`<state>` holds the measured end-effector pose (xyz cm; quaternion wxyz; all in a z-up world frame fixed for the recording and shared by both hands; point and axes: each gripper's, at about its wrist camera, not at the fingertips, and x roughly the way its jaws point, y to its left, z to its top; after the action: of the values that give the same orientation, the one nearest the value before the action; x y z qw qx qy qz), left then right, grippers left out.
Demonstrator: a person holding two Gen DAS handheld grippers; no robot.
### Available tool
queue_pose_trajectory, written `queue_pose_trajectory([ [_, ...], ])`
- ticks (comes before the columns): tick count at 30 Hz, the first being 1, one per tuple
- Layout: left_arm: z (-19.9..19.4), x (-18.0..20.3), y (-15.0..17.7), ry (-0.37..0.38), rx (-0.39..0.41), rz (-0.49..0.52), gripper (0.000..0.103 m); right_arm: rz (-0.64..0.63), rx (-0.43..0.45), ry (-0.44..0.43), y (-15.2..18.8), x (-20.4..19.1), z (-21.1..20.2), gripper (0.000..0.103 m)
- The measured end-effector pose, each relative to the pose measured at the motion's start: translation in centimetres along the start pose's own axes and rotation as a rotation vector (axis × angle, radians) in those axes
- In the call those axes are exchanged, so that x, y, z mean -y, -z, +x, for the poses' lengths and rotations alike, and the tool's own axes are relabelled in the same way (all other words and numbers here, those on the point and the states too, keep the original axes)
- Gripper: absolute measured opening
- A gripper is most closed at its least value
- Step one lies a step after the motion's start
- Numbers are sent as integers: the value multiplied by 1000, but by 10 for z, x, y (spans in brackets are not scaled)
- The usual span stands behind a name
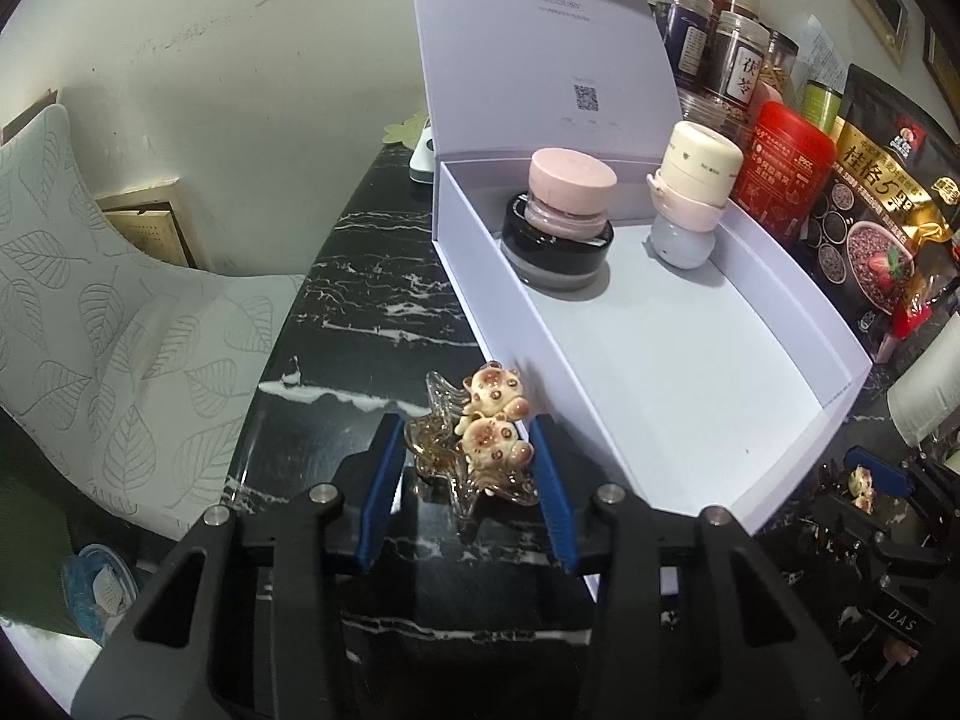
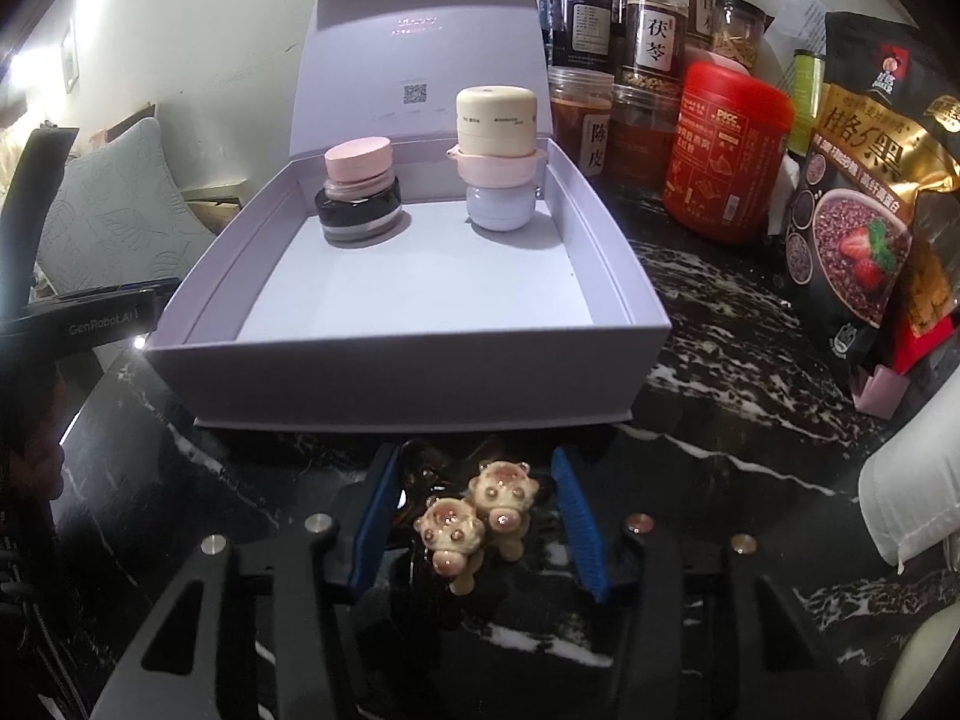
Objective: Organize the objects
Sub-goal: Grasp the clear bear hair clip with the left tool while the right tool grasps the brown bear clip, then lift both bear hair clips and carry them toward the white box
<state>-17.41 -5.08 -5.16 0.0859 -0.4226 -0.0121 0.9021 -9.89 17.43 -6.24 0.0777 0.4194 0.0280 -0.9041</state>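
Two small ornaments, each a glass leaf-shaped dish carrying two cream pig figurines, lie on the black marble counter before an open lilac box. My left gripper is shut on one dish, its blue pads touching the dish and a pig. My right gripper is shut on the other dish with its pigs, just in front of the box's near wall. At the back of the box stand a pink-lidded jar on a black jar and a cream, pink and lilac stack.
The box lid stands upright at the back. Right of the box are several clear jars of dried goods, a red tin and a black-and-gold bag. A leaf-patterned cushion lies beyond the counter's left edge.
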Motion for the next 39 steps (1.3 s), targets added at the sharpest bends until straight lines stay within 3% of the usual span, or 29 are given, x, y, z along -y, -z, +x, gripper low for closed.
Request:
queue_pose_trajectory([
  [3, -5, 2, 6, 5, -6, -3, 41, -15, -7, -9, 4, -1, -4, 52],
  [8, -17, 12, 27, -53, -26, 68, 40, -42, -15, -27, 13, -3, -12, 52],
  [14, -31, 19, 51, 7, -55, 61, 35, -72, -18, -52, 25, -3, -24, 52],
  [20, -47, 30, 62, 32, -31, 73, 35, -85, -22, -84, 38, -2, -35, 52],
  [25, -51, 32, 58, -38, 3, 81, 36, -77, -10, -96, 43, 2, -41, 52],
  [29, -47, 25, 54, -45, -4, 36, 55, -79, 6, -96, 43, 2, -45, 55],
  [36, -44, 24, 46, -27, 34, 20, 71, -88, 21, -104, 43, 1, -45, 59],
  [39, -44, 26, 46, -41, 35, 35, 72, -80, 27, -96, 41, 3, -44, 59],
])
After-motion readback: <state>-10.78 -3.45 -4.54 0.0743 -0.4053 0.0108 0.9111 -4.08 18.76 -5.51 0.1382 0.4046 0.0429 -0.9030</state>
